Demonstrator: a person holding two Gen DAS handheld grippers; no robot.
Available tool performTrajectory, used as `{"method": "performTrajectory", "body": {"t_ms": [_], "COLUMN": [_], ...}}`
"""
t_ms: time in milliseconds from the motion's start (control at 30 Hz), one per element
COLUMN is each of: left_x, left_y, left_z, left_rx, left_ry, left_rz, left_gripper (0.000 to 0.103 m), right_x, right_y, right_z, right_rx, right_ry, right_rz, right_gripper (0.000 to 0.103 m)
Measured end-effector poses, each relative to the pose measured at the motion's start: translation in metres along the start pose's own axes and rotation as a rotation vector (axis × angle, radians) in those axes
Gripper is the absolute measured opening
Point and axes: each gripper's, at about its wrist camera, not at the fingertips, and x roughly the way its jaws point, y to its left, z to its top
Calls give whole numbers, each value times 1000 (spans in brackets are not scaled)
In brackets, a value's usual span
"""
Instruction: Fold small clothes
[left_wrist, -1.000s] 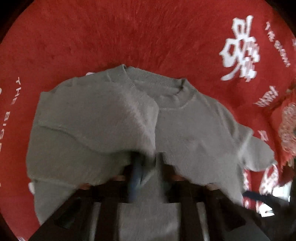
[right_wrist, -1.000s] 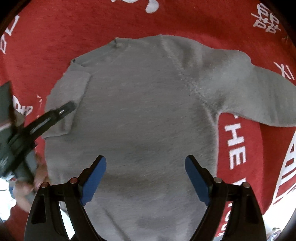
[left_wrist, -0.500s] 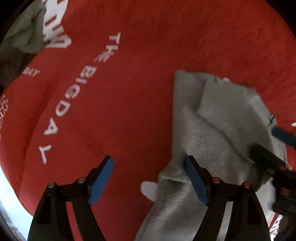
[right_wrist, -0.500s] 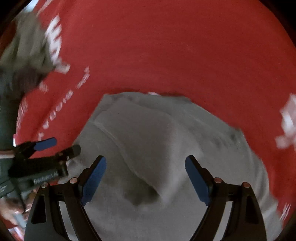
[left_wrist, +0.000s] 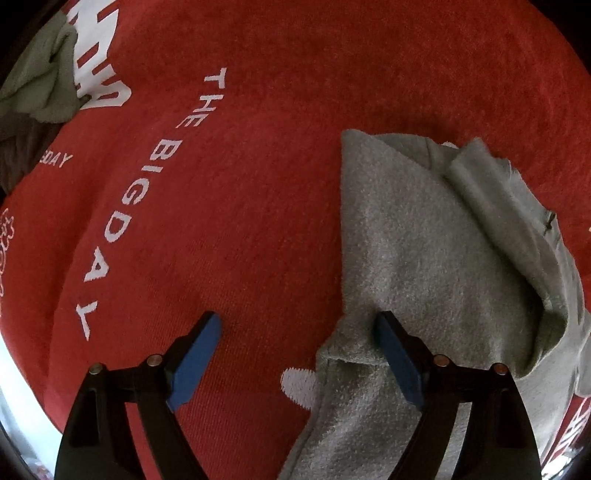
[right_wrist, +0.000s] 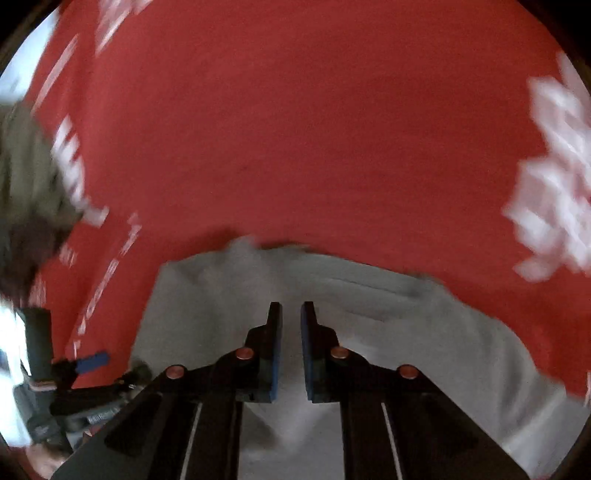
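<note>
Sweaters: we count one grey sweater (left_wrist: 436, 258) partly folded on the red cloth (left_wrist: 277, 129), its side flaps turned over the body.
Other clothes: we see one bundle of green and dark clothes (left_wrist: 35, 85) at the far left edge of the cloth.
Claws: we hold two. The left claw (left_wrist: 297, 332) stands wide, jaws just opened further, nothing between them; its right finger (left_wrist: 397, 354) lies over the sweater's left edge, and we cannot tell if it touches. The right claw (right_wrist: 291, 314) stands narrow, jaws just snapped nearly together, a thin gap left and nothing pinched in it.
Sweater's place: right half of the left wrist view; below and around the right claw in the blurred right wrist view.
Edges: the sweater's left edge runs straight down; a crumpled fold rises on its right.
Open room: bare red cloth with white lettering (left_wrist: 147, 177) spreads left of and beyond the sweater.
Change: a second ago the left claw pinched the sweater and the right claw gaped over its flat body; now the sides lie folded in.
</note>
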Motion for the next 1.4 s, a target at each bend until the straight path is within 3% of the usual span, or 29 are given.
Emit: {"method": "performTrajectory", "body": {"t_ms": [100, 200, 267, 300, 333, 400, 533, 633, 667, 700, 733, 767, 900, 1000, 1100, 1133, 1200, 1300, 1400], "left_x": [0, 6, 5, 5, 5, 6, 7, 7, 7, 8, 8, 8, 8, 9, 8, 8, 8, 7, 6], "left_y": [-3, 2, -2, -5, -6, -7, -5, -4, -3, -1, -1, 0, 1, 0, -1, -2, -3, -5, -6], "left_z": [-3, 2, 0, -1, -1, 1, 3, 3, 3, 4, 4, 4, 6, 7, 7, 7, 8, 9, 11], "left_rx": [4, 9, 18, 21, 20, 12, 6, -5, -9, -11, -12, -10, -4, 5, 21, 24, 28, 38, 37], "left_ry": [-3, -6, -11, -14, -13, -9, -7, -6, -4, -2, -1, -1, 6, 8, 3, 4, 7, 11, 21], "left_rz": [18, 29, 39, 45, 47, 49, 52, 43, 38, 35, 32, 31, 31, 33, 38, 39, 42, 51, 60], "left_gripper": [91, 92, 92, 92, 92, 92, 92, 92, 92, 92, 92, 92, 92, 92, 92, 92, 92, 92, 92], "right_x": [-13, -12, -20, -24, -26, -19, 26, 85, 101, 113, 115, 109, 45, 7, -12, -14, -16, -29, -41], "right_y": [-83, -141, -135, -116, -98, -47, 52, 103, 115, 120, 118, 113, 25, -42, -125, -141, -169, -187, -187], "right_z": [-30, -73, -76, -68, -58, -31, 4, 2, -1, -5, -3, 2, 18, 9, -31, -44, -77, -107, -114], "right_rx": [271, 478, 423, 326, 246, 75, -210, -407, -470, -508, -485, -434, -73, 105, 382, 437, 544, 648, 703], "right_ry": [39, 170, 169, 147, 131, 104, 114, 182, 217, 235, 223, 201, 57, 17, 47, 67, 129, 168, 160], "right_rz": [2, -31, -41, -27, -5, 75, 110, 16, -59, -111, -79, -63, 79, 89, 118, 101, 14, -31, 5], "right_gripper": [14, 28, 30, 38, 59, 74, 74, 73, 67, 27, 16, 16, 15, 16, 26, 49, 69, 69, 69]}}
